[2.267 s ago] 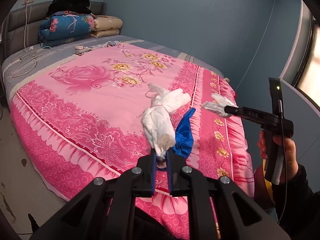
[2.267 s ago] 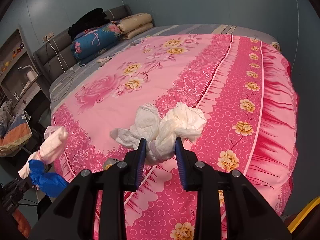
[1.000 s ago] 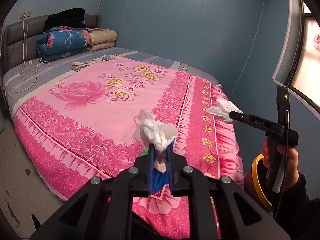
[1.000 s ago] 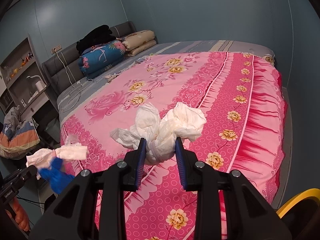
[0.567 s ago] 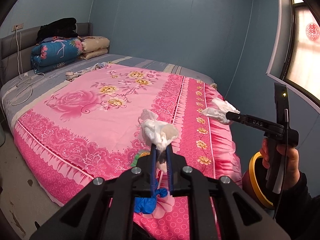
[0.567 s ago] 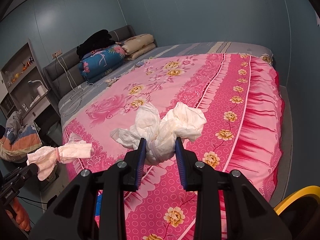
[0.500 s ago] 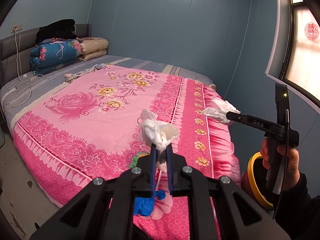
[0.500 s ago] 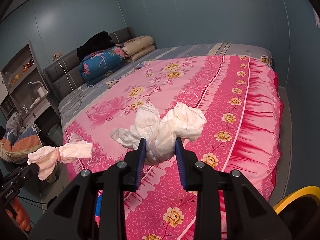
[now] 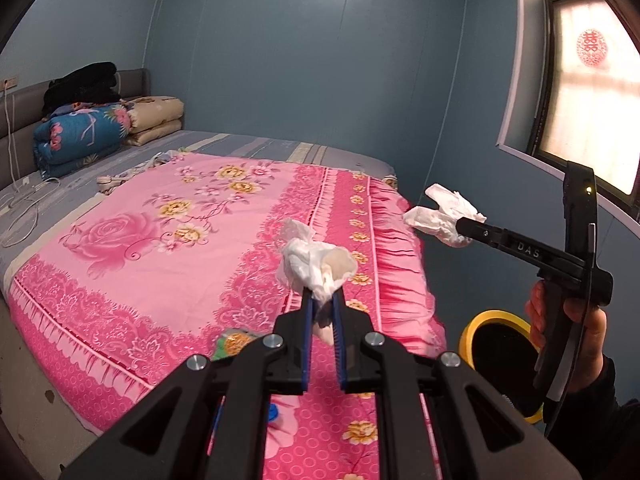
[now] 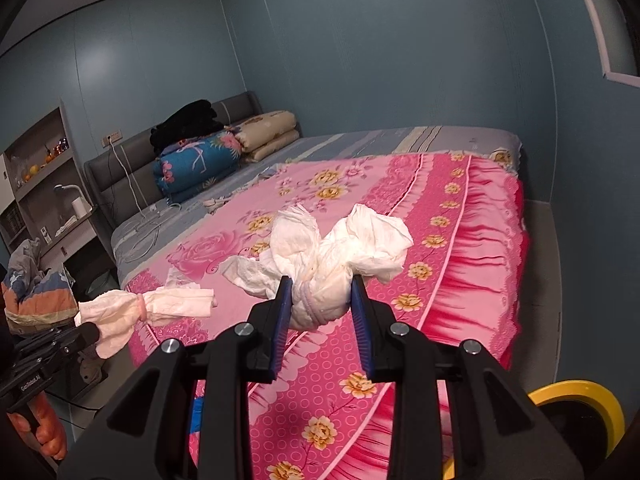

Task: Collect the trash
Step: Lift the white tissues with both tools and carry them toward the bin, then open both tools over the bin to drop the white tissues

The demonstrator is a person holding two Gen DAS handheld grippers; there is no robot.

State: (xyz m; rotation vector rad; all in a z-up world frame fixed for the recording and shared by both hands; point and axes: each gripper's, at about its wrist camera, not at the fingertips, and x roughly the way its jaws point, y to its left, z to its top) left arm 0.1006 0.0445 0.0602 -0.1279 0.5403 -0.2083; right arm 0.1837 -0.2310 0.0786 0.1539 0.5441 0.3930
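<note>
Pink floral bedspread (image 9: 168, 248) covers most of the bed, and folded quilts (image 9: 80, 136) are stacked at the far left by the headboard, well away from the work. Near the bed's front edge a small green-and-yellow wrapper (image 9: 232, 340) lies on the cover, and a blue scrap (image 9: 276, 414) shows just below the left tool's frame; both look like trash not yet picked up.

Toward the middle, the left gripper (image 9: 321, 308) has its jaws drawn close together on a crumpled white tissue wad (image 9: 316, 264), pinched at its lower end so the bulk stands up above the fingertips, clear of the bed. That narrow bite seems enough for something so light, and it keeps the wad from dragging on the cover.

Further right, the right gripper (image 10: 321, 304) holds a larger tissue bundle (image 10: 320, 256); its jaws stand wider apart and squeeze the bundle's bound middle, so the loose ends flare out to both sides. Gripping the tied waist is probably the safest hold, since the ends would tear or slip.

At the far right, on the floor beside the bed's corner, sits a yellow-rimmed bin (image 9: 498, 360) with a dark inside. Both wads are held in the air near it, which suggests they are being carried there for dropping.
</note>
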